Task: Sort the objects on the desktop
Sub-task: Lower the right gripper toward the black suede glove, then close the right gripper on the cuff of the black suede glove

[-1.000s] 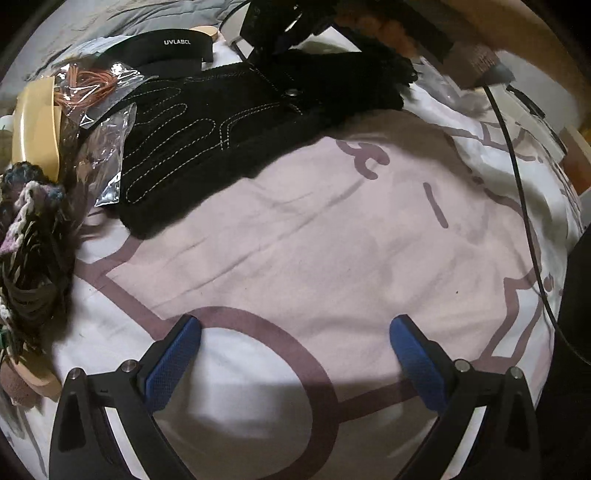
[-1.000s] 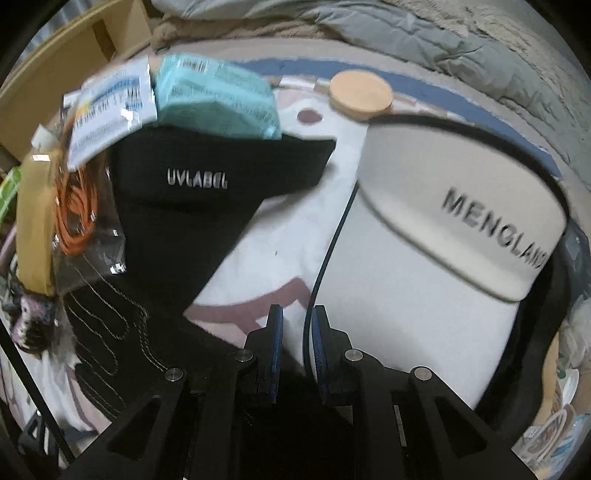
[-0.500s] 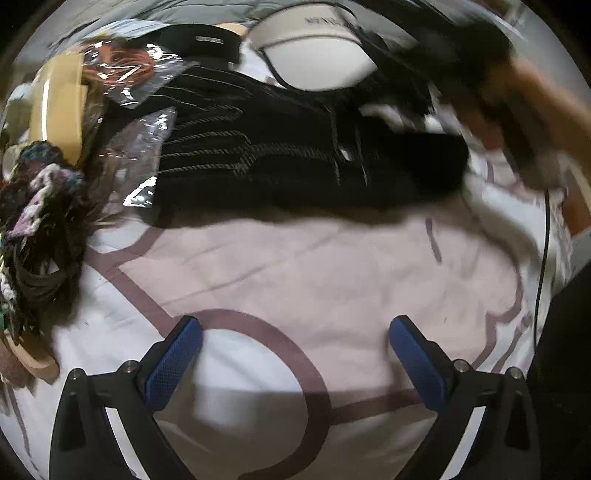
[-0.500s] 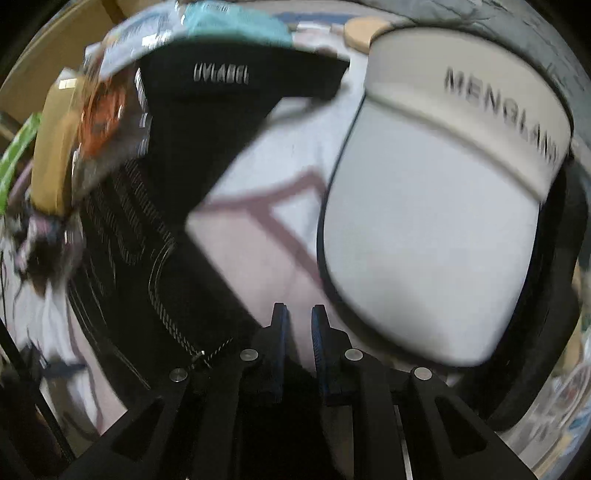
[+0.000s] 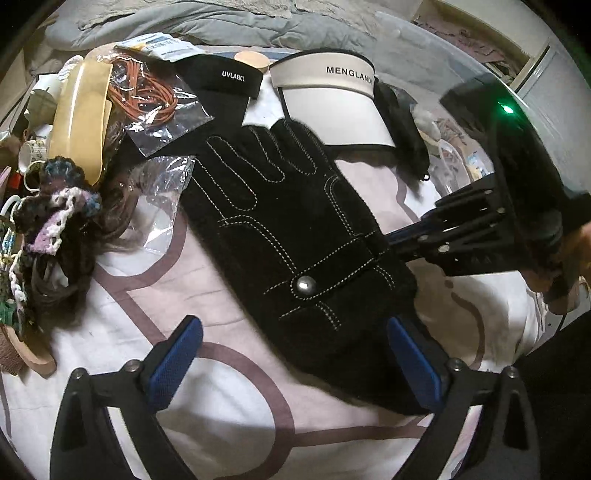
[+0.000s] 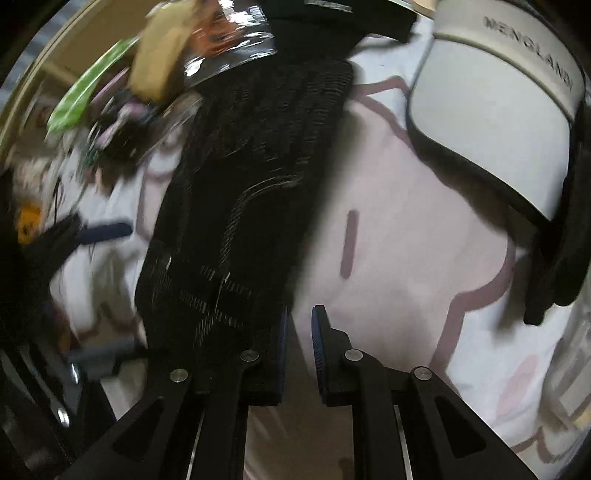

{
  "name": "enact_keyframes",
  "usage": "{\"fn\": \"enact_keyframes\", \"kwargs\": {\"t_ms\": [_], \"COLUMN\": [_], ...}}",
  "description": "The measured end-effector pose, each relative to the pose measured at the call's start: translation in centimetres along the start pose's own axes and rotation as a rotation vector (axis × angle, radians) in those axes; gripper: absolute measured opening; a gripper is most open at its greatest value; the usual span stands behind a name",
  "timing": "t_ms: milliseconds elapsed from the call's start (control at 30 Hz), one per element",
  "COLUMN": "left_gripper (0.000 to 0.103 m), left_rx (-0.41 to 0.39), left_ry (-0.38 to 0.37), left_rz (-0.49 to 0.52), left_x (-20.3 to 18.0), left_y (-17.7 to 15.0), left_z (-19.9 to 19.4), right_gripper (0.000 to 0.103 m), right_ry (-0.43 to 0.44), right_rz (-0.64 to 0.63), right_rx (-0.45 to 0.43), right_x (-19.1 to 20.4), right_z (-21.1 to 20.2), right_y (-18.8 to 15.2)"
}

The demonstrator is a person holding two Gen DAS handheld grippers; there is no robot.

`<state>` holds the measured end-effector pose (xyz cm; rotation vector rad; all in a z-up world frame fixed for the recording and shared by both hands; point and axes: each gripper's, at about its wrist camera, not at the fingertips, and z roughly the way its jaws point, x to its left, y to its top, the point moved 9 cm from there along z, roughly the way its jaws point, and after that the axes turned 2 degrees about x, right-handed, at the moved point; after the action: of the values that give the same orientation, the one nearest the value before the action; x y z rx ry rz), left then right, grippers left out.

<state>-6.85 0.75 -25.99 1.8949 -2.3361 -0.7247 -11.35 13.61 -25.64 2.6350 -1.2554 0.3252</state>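
A black glove [image 5: 288,221] with white stitching lies flat on the pink-and-white sheet [image 5: 229,387], fingers pointing away. Its cuff end reaches between the wide blue pads of my left gripper [image 5: 295,325], whose jaws are closing without touching it. My right gripper [image 5: 388,240] comes in from the right, tips at the glove's edge. In the right wrist view the right gripper [image 6: 300,314] has its jaws almost together. Bare sheet shows in the slit, and the glove [image 6: 251,166] lies over the outside of its left finger.
A white MENGLAND visor [image 5: 332,107] and a black UVLABEL visor [image 5: 225,85] lie beyond the glove. At the left are a bag of orange bands [image 5: 147,96], a yellow piece [image 5: 79,110] and crocheted items [image 5: 55,206]. A grey blanket [image 5: 221,26] lies behind.
The glove has swung round, its cuff end now near my left gripper. The right gripper moved from the glove's far end to its right edge. The left view rose and rolled.
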Motion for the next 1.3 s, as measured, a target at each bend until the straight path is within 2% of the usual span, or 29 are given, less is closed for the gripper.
{"fn": "enact_keyframes", "kwargs": {"t_ms": [100, 200, 333, 467, 567, 700, 800, 900, 1300], "left_gripper": [0.093, 0.089, 0.089, 0.089, 0.089, 0.089, 0.089, 0.089, 0.089], "left_rx": [0.004, 0.020, 0.043, 0.068, 0.075, 0.071, 0.067, 0.063, 0.035], "left_ry": [-0.003, -0.007, -0.022, -0.042, -0.039, -0.032, -0.032, -0.038, -0.053], "left_rz": [-0.017, -0.022, -0.010, 0.013, 0.028, 0.042, 0.038, 0.023, 0.015], "left_x": [0.8, -0.3, -1.4, -2.1, -2.4, -2.1, -1.6, -1.1, -1.3], "left_y": [-0.1, 0.4, 0.8, 0.1, 0.1, -0.1, -0.2, -0.3, -1.2], "left_z": [0.9, 2.6, 4.0, 4.3, 4.8, 4.7, 4.4, 4.2, 2.1], "right_gripper": [0.016, 0.016, 0.016, 0.016, 0.016, 0.016, 0.016, 0.016, 0.017], "right_ry": [-0.047, -0.064, 0.038, 0.079, 0.065, 0.036, 0.050, 0.124, 0.159], "right_rz": [0.011, 0.039, 0.032, 0.007, -0.005, 0.013, 0.012, 0.036, 0.002], "right_rx": [-0.048, -0.139, -0.206, -0.182, -0.155, -0.112, -0.086, -0.045, -0.009], "right_x": [-0.8, -1.4, -1.0, 3.5, 4.8, 4.6, 4.5, 4.6, 5.3], "right_z": [-1.5, -3.7, -4.8, -1.8, 0.3, 2.3, 2.7, 2.8, 2.0], "right_y": [0.2, 1.2, 3.8, 3.6, 5.1, 5.6, 5.2, 4.2, -0.2]}}
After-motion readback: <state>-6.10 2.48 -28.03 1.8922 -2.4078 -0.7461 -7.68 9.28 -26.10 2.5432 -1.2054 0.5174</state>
